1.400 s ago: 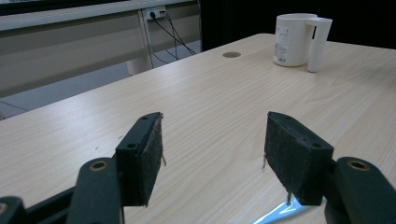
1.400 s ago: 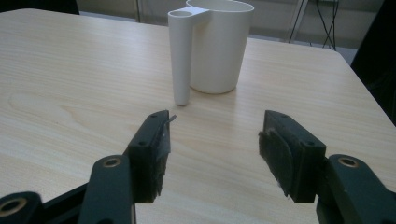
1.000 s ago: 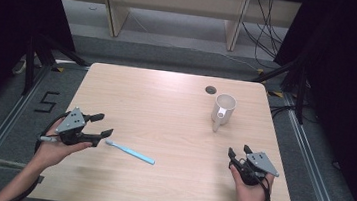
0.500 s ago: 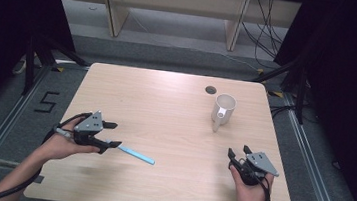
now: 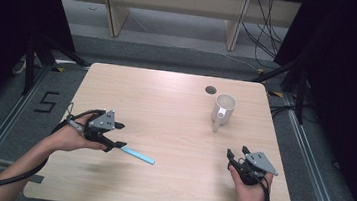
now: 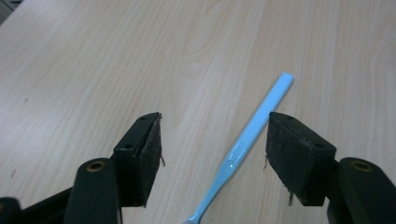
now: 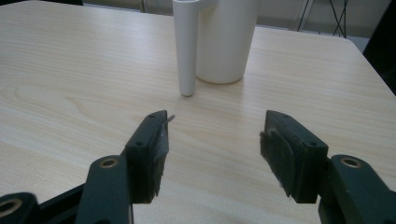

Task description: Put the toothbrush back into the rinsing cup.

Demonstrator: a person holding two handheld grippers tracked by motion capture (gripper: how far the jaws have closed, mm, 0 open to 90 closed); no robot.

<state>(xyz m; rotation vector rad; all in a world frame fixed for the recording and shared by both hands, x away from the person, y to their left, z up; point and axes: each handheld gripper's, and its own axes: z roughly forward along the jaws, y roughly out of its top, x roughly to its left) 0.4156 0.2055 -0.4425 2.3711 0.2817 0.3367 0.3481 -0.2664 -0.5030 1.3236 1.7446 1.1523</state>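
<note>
The left claw (image 5: 118,135) sits low at about 8 o'clock on the table (image 5: 166,104), jaws spread wide, with the light-blue toothbrush (image 5: 138,155) lying flat between them — the left gripper view shows the handle (image 6: 254,128) running diagonally through the gap, closer to the right-hand jaw and touching neither pad. The head end passes out of that view at the bottom edge, so I cannot tell how far back the jaws reach along it. In the high view the toothbrush lies at roughly 7 o'clock, its free end pointing toward the table's middle. The claw is tipped down close to the surface, which fits a thin, flat object: the pads have to come nearly to the wood to catch the sides of the handle. A judgement only, but closing now would likely pinch the handle near its neck.

The right claw (image 5: 237,154) rests at about 5 o'clock, also spread and holding nothing. It points toward the white mug (image 5: 224,110) at 1 o'clock, well apart from it — the mug stands upright with its long handle (image 7: 186,46) facing that claw, probably the destination for the toothbrush.
</note>
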